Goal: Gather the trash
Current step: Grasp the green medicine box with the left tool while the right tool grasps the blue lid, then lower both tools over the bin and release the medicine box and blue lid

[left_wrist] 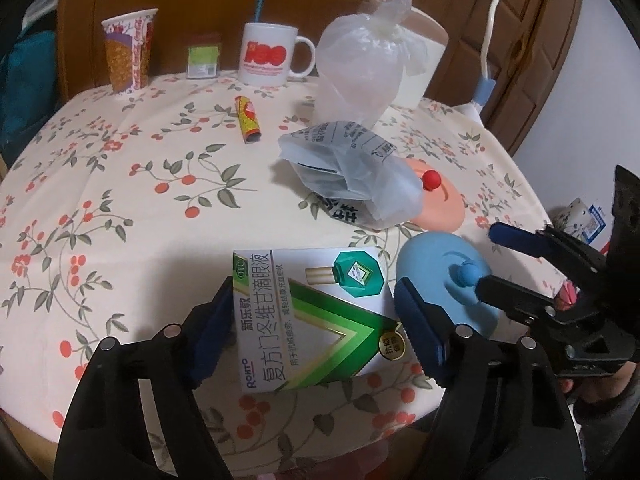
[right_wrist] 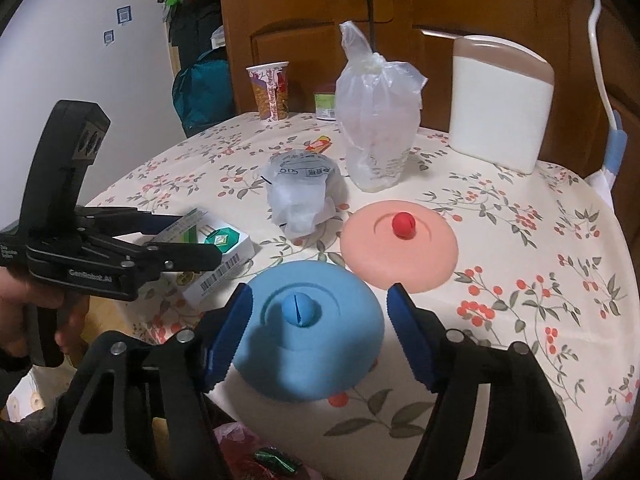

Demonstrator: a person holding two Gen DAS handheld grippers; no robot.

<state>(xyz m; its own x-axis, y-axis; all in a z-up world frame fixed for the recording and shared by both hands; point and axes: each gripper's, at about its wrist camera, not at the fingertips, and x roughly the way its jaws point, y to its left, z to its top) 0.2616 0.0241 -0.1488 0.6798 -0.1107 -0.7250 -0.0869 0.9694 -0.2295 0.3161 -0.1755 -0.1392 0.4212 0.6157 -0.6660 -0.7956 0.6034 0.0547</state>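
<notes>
Lay at lower centre of the left wrist view: eye-drop box (left_wrist: 316,316), light stiff cardboard, best pinched across its long sides. Left gripper (left_wrist: 316,328) straddled it, apparently unclenched. Right gripper (right_wrist: 318,334) straddled blue lid (right_wrist: 308,340), unclenched.

A white mug (left_wrist: 266,56) with red "100" stood at the table's (left_wrist: 120,184) far edge, a paper cup (left_wrist: 129,50) to its left, a small green-labelled jar (left_wrist: 204,57), perhaps, between them. Nearer, a pink lid (right_wrist: 398,250) with a red knob touched a blue lid (right_wrist: 308,332). A white container (right_wrist: 500,104) stood behind.
</notes>
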